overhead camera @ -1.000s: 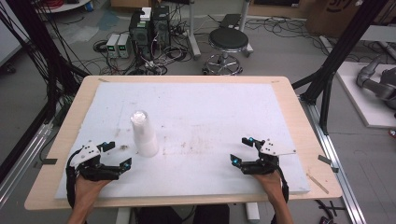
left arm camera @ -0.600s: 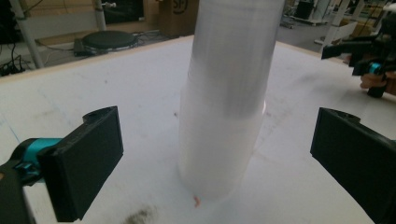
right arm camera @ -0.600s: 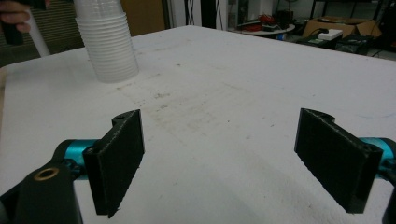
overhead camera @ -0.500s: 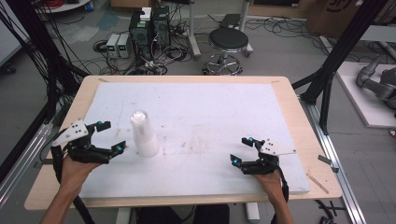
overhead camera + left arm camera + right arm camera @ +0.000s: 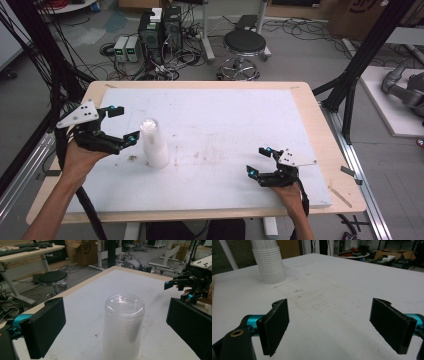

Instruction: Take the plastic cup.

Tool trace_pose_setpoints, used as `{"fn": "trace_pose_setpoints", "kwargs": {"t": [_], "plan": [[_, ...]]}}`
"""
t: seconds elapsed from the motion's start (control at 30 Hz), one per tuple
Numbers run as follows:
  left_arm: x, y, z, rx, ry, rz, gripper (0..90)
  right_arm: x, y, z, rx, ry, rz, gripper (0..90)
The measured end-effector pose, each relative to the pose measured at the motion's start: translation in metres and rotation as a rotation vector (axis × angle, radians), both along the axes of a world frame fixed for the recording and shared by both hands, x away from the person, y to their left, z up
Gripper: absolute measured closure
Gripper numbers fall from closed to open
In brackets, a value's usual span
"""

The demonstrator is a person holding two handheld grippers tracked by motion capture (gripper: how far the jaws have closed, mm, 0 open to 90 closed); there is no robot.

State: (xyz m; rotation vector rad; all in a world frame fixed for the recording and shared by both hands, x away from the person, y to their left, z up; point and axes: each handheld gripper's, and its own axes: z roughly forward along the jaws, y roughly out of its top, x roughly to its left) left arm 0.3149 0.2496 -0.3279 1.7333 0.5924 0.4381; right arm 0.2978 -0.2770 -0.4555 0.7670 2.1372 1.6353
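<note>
A stack of clear plastic cups (image 5: 153,143) stands upside down on the white table top (image 5: 220,120), left of middle. My left gripper (image 5: 124,125) is open, raised just left of the stack's top, its jaws pointing at it. In the left gripper view the stack (image 5: 123,327) stands between and just beyond the two black jaws, untouched. My right gripper (image 5: 260,161) rests open near the front right of the table, with nothing between its jaws. The right gripper view shows the stack (image 5: 269,262) far off at the upper left.
The table's wooden rim (image 5: 200,85) frames the white board. Faint brown stains (image 5: 210,155) mark the middle of the board. Behind the table stand a black stool (image 5: 245,45) and electronics boxes (image 5: 160,25) among cables on the floor. Black frame posts (image 5: 360,65) rise at both sides.
My left gripper has lifted from the front left of the table and moved forward and right, up to the cup stack. The right gripper has stayed put.
</note>
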Motion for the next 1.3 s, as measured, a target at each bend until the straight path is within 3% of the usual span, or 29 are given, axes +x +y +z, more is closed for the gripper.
{"fn": "trace_pose_setpoints", "kwargs": {"t": [0.13,0.3,0.5,0.7,0.83,0.87,0.97,1.3], "plan": [[0.015,-0.009,0.005,0.041,0.055,-0.086,2.4,0.000,0.000,0.000,-0.001,0.002,0.000,16.0],[0.029,-0.022,0.004,0.117,0.104,-0.142,2.4,0.000,0.001,0.000,-0.006,0.005,0.002,16.0],[0.037,-0.036,-0.005,0.236,0.163,-0.175,2.4,0.000,0.001,0.000,-0.012,0.001,0.003,16.0],[0.041,-0.045,-0.010,0.281,0.189,-0.188,2.4,0.000,0.001,0.000,-0.009,0.007,0.002,16.0],[0.042,-0.048,-0.013,0.345,0.213,-0.196,2.5,0.000,0.001,0.000,-0.013,0.003,0.003,16.0],[0.042,-0.048,-0.013,0.341,0.216,-0.191,2.5,0.000,0.001,0.000,-0.013,0.002,0.003,16.0],[0.043,-0.047,-0.013,0.327,0.220,-0.212,14.9,0.000,0.001,0.000,-0.010,0.005,0.002,16.0],[0.045,-0.049,-0.013,0.355,0.244,-0.199,17.2,0.000,0.001,0.000,-0.009,0.006,0.003,16.0]]}}
